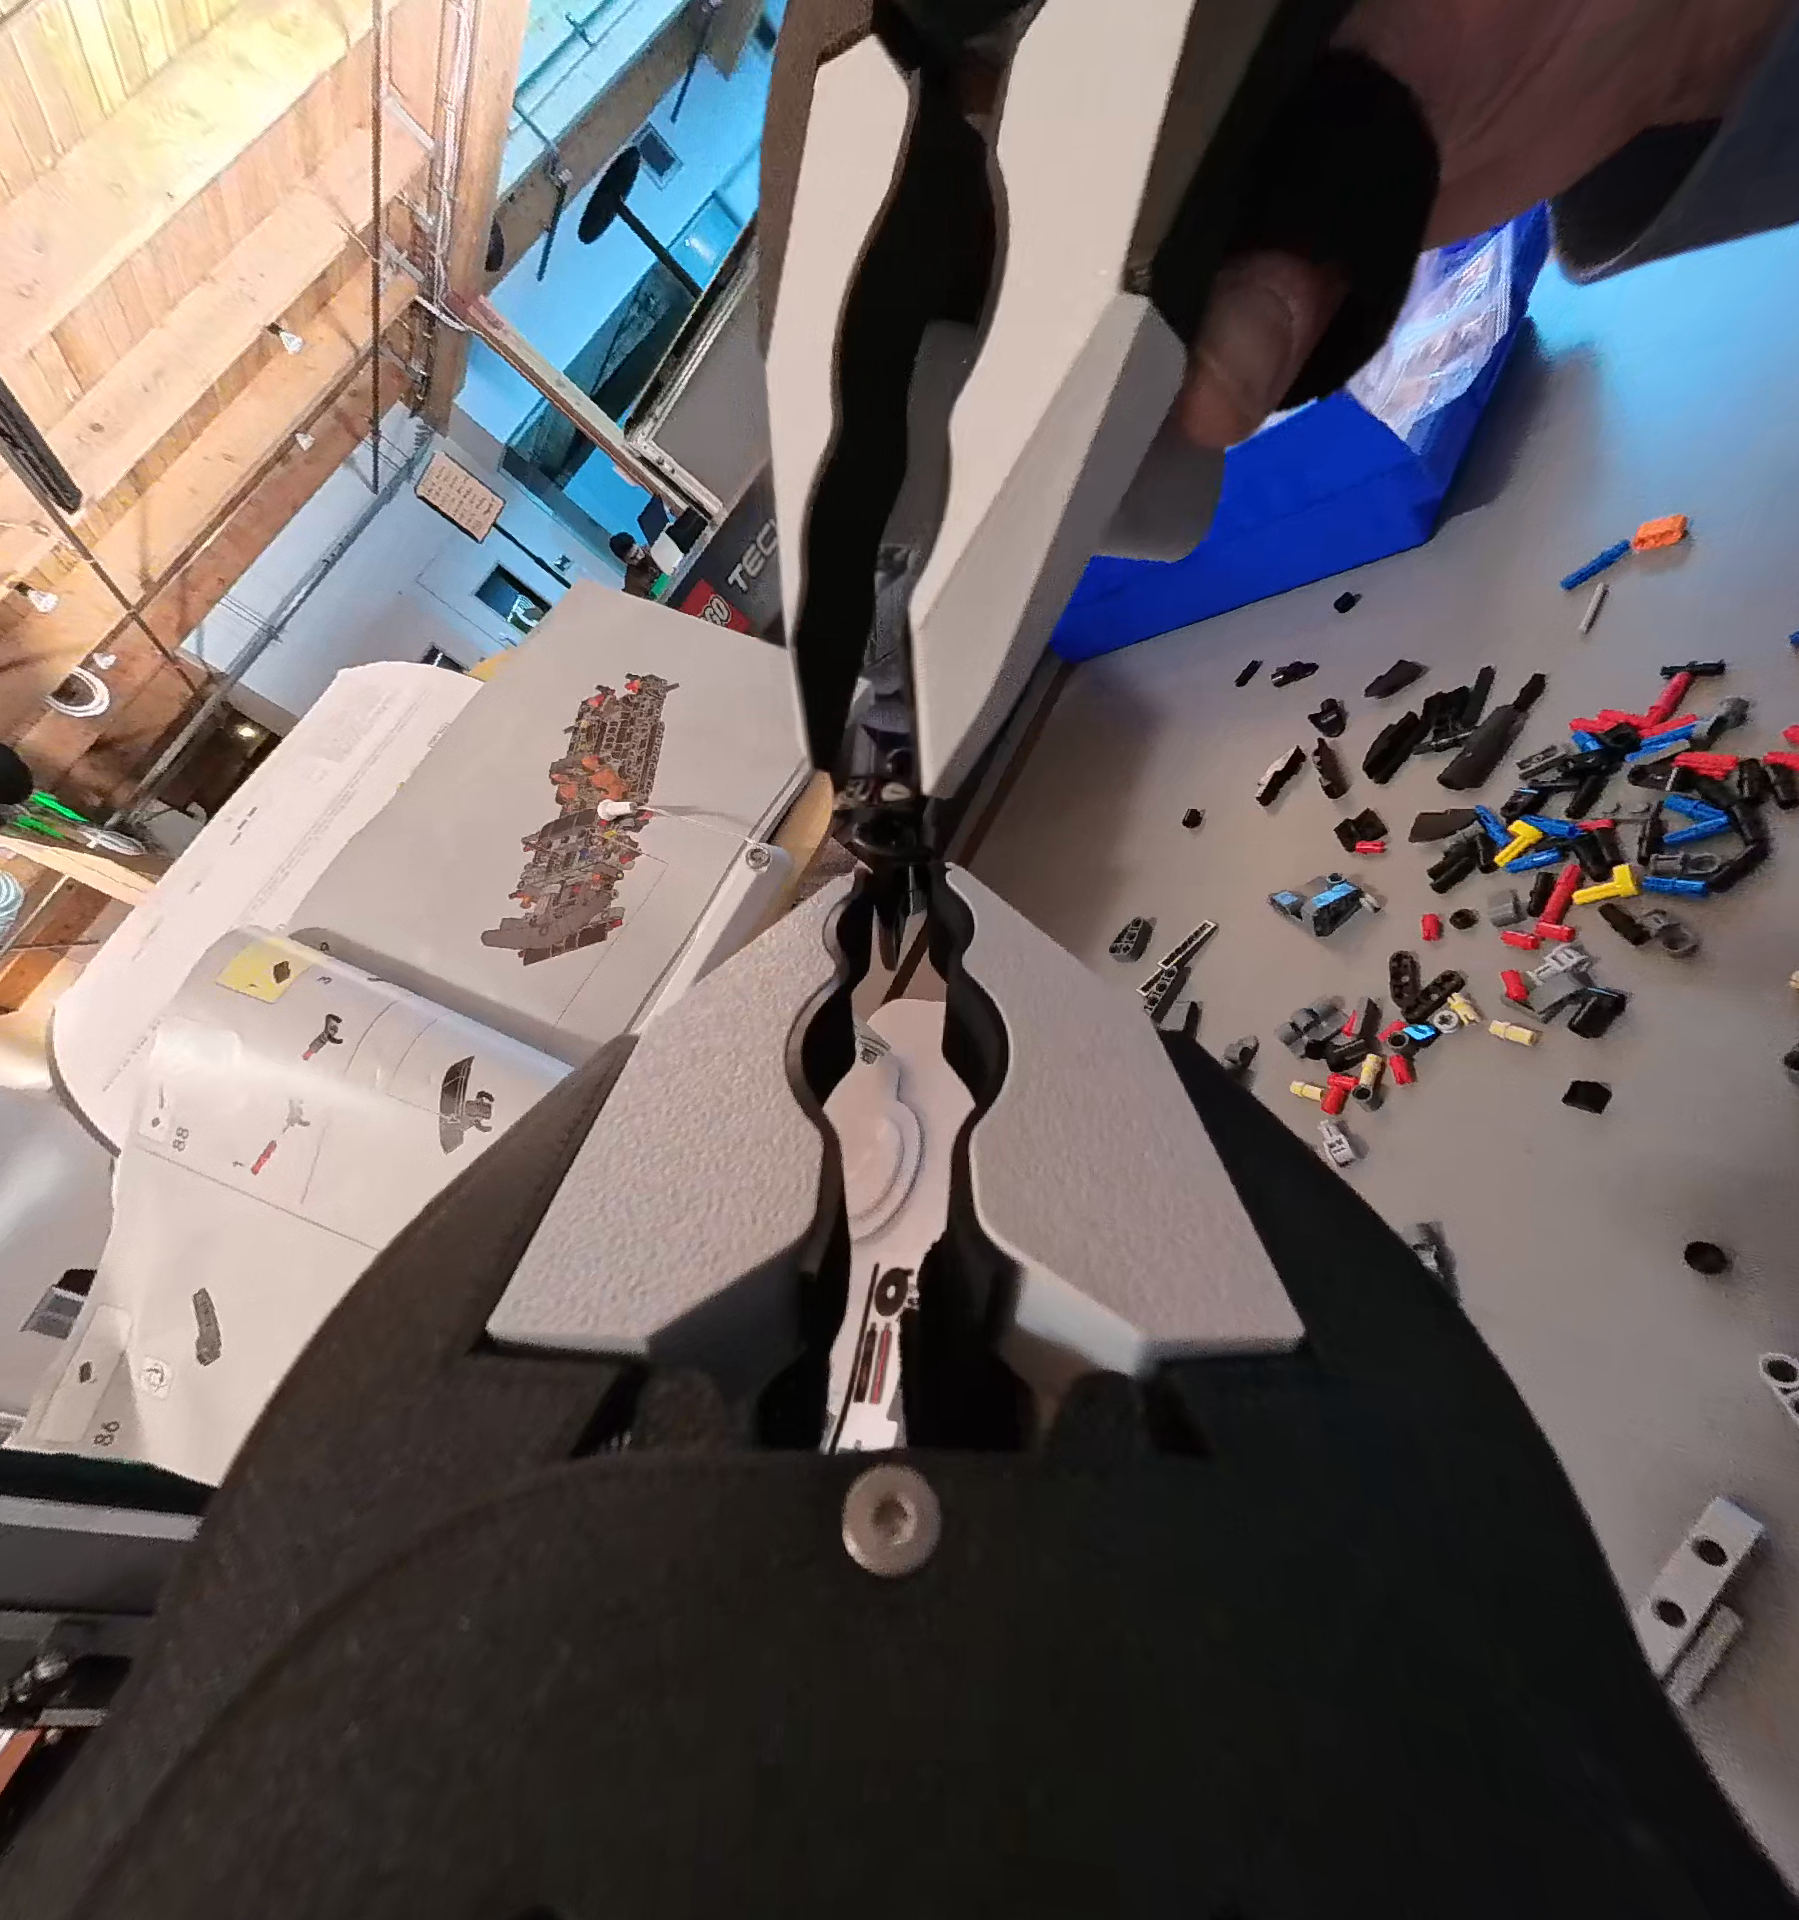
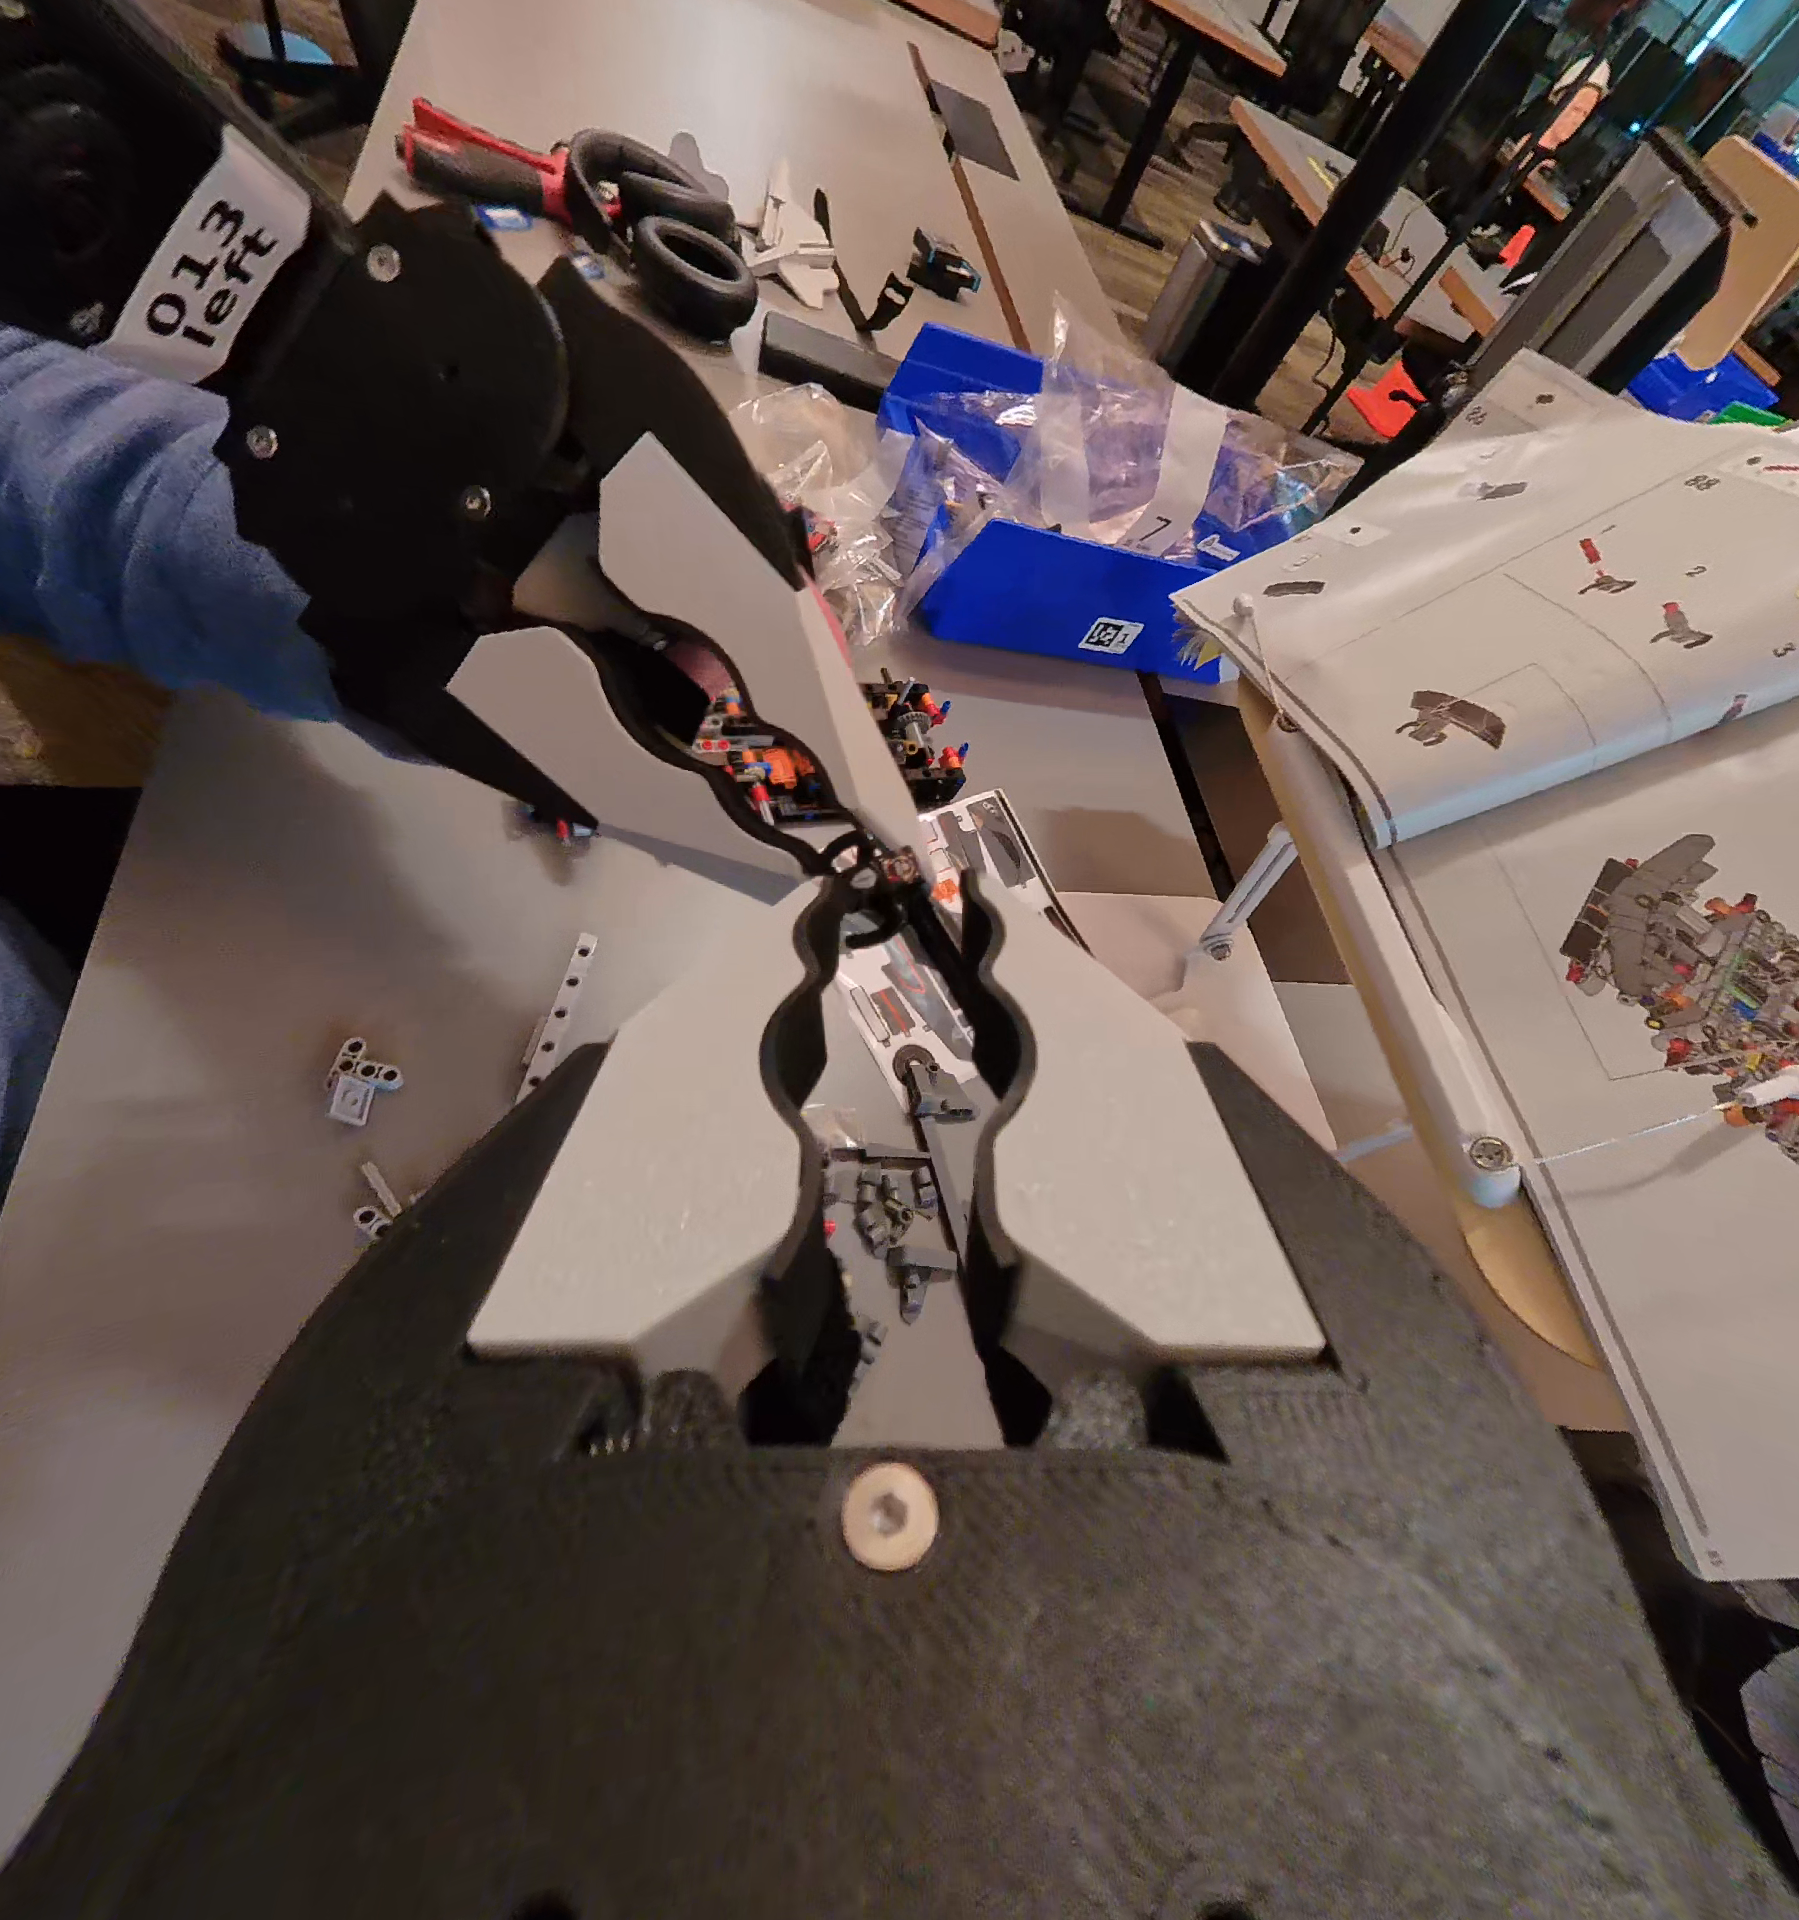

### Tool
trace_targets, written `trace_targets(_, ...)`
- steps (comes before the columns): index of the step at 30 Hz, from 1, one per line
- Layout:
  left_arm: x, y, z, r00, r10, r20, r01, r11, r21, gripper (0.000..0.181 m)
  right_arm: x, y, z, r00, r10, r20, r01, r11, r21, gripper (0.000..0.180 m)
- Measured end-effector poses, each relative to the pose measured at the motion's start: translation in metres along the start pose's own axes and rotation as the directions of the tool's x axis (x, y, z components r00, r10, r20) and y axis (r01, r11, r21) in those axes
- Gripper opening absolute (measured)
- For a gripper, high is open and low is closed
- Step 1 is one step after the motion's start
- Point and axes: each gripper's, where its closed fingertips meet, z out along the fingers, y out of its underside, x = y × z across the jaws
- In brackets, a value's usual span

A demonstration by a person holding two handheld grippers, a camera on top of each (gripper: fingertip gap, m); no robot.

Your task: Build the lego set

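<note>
A matte grey surface carries scattered plastic lego pieces. Above it, the left gripper and right gripper meet tip to tip, wavy black pads both clamped on one small black lego part.

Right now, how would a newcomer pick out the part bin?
Start at the grey table and look to its far side, beside the open manual. The bin sits there, stuffed with clear bags: the only bright blue box among small loose pieces.
</note>
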Motion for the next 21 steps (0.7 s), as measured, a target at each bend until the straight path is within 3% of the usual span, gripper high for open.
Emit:
trace_targets(1,0.000,0.000,0.001,1.000,0.010,0.002,-0.010,1.000,-0.003,0.008,0.000,0.001,-0.001,1.000,-0.005,0.000,0.005,1.000,-0.007,0.020)
trace_targets(8,0.002,-0.007,0.001,1.000,0.027,0.006,-0.027,0.999,0.018,0.008,0.008,-0.006,-0.003,1.000,0.024,-0.005,-0.024,0.999,0.027,0.026)
trace_targets(21,0.000,-0.007,-0.012,0.993,0.118,0.016,-0.119,0.993,0.024,0.008,-0.009,-0.012,0.001,0.998,-0.057,0.015,0.056,0.998,0.036,0.031)
